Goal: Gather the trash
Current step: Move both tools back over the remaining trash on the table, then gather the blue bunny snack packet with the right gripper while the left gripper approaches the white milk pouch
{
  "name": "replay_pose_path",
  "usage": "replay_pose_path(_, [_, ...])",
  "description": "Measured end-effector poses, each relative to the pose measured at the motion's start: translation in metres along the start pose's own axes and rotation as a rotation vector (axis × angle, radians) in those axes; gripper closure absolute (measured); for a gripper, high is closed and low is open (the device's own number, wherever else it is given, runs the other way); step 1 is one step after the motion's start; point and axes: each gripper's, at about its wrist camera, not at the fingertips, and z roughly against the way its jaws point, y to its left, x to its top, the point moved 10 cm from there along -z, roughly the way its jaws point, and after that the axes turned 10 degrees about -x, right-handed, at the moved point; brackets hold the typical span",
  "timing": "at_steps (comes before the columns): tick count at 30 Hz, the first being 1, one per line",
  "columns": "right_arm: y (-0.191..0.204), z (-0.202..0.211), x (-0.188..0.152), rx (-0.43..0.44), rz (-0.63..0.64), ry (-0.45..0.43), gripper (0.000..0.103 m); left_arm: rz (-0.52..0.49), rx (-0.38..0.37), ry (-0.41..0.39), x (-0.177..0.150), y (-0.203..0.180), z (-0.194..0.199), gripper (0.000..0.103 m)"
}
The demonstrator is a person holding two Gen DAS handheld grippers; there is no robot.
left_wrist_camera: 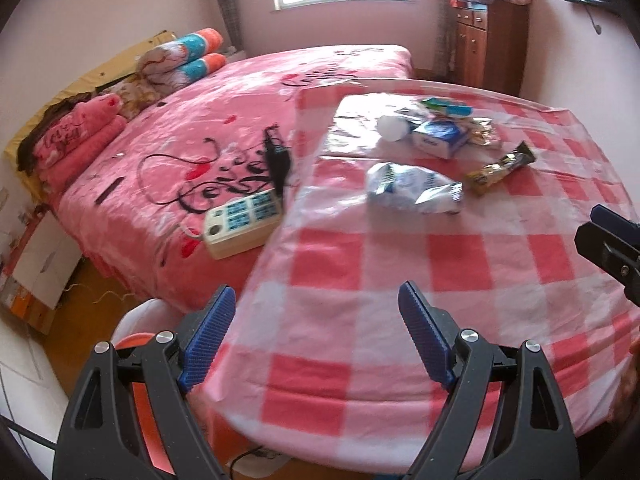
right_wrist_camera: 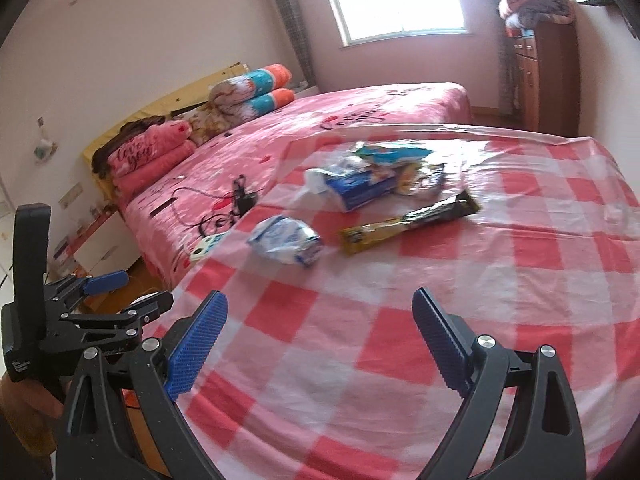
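Observation:
Trash lies on a table with a red-and-white checked cloth (left_wrist_camera: 360, 264) (right_wrist_camera: 360, 320). A crumpled white-and-blue bag (left_wrist_camera: 412, 188) (right_wrist_camera: 286, 240) lies nearest. A yellow-and-black snack wrapper (left_wrist_camera: 500, 168) (right_wrist_camera: 408, 220) lies to its right. Behind them is a pile with a blue-and-white box (left_wrist_camera: 440, 138) (right_wrist_camera: 360, 192) and more wrappers (left_wrist_camera: 448, 108) (right_wrist_camera: 392, 154). My left gripper (left_wrist_camera: 316, 332) is open and empty over the table's near left edge. My right gripper (right_wrist_camera: 320, 338) is open and empty over the near cloth. Each gripper shows in the other's view, the right (left_wrist_camera: 612, 240) and the left (right_wrist_camera: 120, 292).
A bed with a pink cover (left_wrist_camera: 192, 152) (right_wrist_camera: 280, 136) stands left of the table, with a power strip (left_wrist_camera: 240, 224) (right_wrist_camera: 204, 248) and a black charger (left_wrist_camera: 276, 156) on it. Pillows and folded blankets (left_wrist_camera: 180, 60) lie at its head. A wooden cabinet (left_wrist_camera: 492, 44) (right_wrist_camera: 548, 76) stands at the back right.

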Motion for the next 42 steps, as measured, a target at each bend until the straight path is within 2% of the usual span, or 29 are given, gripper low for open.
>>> replay_pose_path(7, [-0.040, -0.006, 0.013, -0.057, -0.026, 0.013, 0.010, 0.032, -0.116, 0.007, 0.019, -0.031, -0.021, 0.019])
replay_pose_path(11, [-0.059, -0.016, 0.028, -0.071, -0.039, 0.037, 0.010, 0.038, -0.135, -0.031, 0.049, -0.036, -0.033, 0.019])
replay_pose_path(15, [-0.071, -0.032, 0.047, -0.072, -0.054, 0.064, 0.010, 0.014, -0.185, -0.045, 0.083, -0.047, -0.053, 0.019])
replay_pose_path(19, [-0.084, -0.055, 0.068, -0.050, -0.084, 0.096, 0.010, -0.018, -0.222, -0.046, 0.110, -0.057, -0.078, 0.019])
replay_pose_path(23, [-0.098, -0.082, 0.094, -0.034, -0.116, 0.123, 0.010, 0.001, -0.275, -0.032, 0.137, -0.062, -0.109, 0.019])
replay_pose_path(27, [-0.098, -0.107, 0.122, -0.018, -0.106, 0.142, 0.010, 0.038, -0.335, -0.023, 0.159, -0.067, -0.139, 0.019])
replay_pose_path(32, [-0.088, -0.148, 0.155, -0.042, -0.032, 0.154, 0.010, 0.031, -0.330, -0.010, 0.173, -0.070, -0.170, 0.019])
replay_pose_path(38, [-0.076, -0.205, 0.170, -0.076, 0.038, 0.198, 0.010, 0.022, -0.341, 0.030, 0.177, -0.067, -0.195, 0.019])
replay_pose_path(42, [-0.071, -0.239, 0.174, -0.113, 0.091, 0.240, 0.010, 0.021, -0.382, 0.059, 0.178, -0.070, -0.204, 0.019])
